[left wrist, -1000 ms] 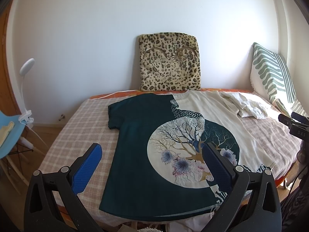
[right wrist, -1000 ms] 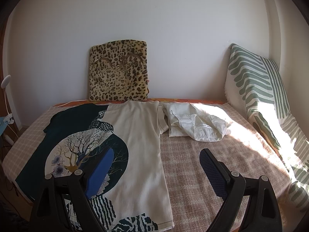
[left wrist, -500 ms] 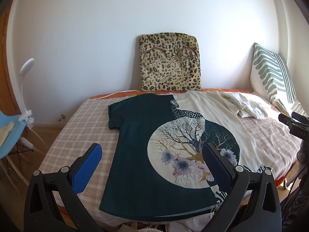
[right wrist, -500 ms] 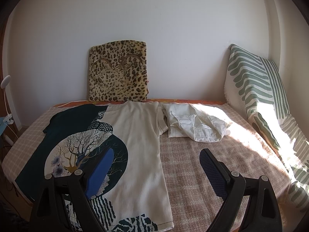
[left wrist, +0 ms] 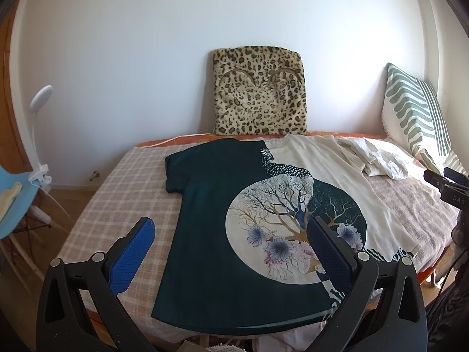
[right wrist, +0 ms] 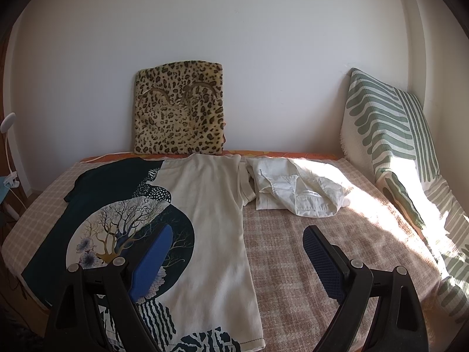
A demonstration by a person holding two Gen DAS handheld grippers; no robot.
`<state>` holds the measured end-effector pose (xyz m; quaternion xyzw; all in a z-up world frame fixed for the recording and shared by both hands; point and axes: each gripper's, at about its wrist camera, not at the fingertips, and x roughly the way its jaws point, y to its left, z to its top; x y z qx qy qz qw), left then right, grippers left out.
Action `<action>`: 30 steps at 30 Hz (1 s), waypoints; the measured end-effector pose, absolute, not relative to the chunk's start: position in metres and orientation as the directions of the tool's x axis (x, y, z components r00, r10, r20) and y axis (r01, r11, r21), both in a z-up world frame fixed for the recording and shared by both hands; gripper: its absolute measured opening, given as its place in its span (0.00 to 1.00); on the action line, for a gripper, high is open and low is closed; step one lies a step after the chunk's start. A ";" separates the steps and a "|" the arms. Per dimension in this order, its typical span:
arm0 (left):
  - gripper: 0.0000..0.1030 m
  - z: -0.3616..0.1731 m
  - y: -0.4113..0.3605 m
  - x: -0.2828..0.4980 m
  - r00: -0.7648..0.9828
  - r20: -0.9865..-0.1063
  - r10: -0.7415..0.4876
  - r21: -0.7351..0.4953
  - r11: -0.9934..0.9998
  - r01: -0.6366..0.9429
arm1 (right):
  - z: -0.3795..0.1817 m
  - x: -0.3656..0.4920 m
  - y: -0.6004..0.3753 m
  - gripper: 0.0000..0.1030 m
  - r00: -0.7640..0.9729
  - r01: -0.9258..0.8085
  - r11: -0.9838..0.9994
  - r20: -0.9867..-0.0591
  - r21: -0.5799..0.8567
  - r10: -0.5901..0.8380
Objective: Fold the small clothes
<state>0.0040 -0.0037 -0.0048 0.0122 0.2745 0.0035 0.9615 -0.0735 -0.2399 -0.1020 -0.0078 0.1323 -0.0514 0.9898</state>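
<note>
- We are holding the left gripper and right gripper wide apart, both empty, above the bed.
- The shirt is lying flat, unfolded.
- The white garment is lying crumpled beside it; all folding is remaining.

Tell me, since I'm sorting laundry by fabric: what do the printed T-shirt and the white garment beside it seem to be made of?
The printed T-shirt looks like a soft matte knit, probably cotton jersey: it lies flat and limp, without sheen. The white garment looks like a crisper woven cloth, perhaps cotton or linen: it holds sharp creases and stitched hems in a crumpled pile. The exact fibre can't be told.
</note>
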 end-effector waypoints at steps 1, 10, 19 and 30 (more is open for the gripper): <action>1.00 -0.006 -0.002 0.005 0.848 -0.529 0.017 0.023 1.000 -0.005 | -0.103 -0.074 -0.239 0.90 0.960 0.100 0.995 -0.259 -0.030 -0.104; 1.00 -0.018 0.016 0.015 0.811 -0.585 0.031 0.020 1.000 -0.024 | -0.098 -0.061 -0.231 0.90 0.960 0.074 0.997 -0.270 -0.032 -0.080; 0.97 -0.040 0.062 0.026 0.760 -0.649 -0.015 -0.068 0.997 -0.039 | -0.089 -0.030 -0.208 0.90 0.955 0.002 1.000 -0.295 -0.028 -0.010; 0.62 -0.105 0.108 0.039 0.603 -0.794 -0.080 -0.168 0.982 -0.090 | -0.059 0.031 -0.141 0.86 0.912 -0.218 0.976 -0.355 0.001 0.204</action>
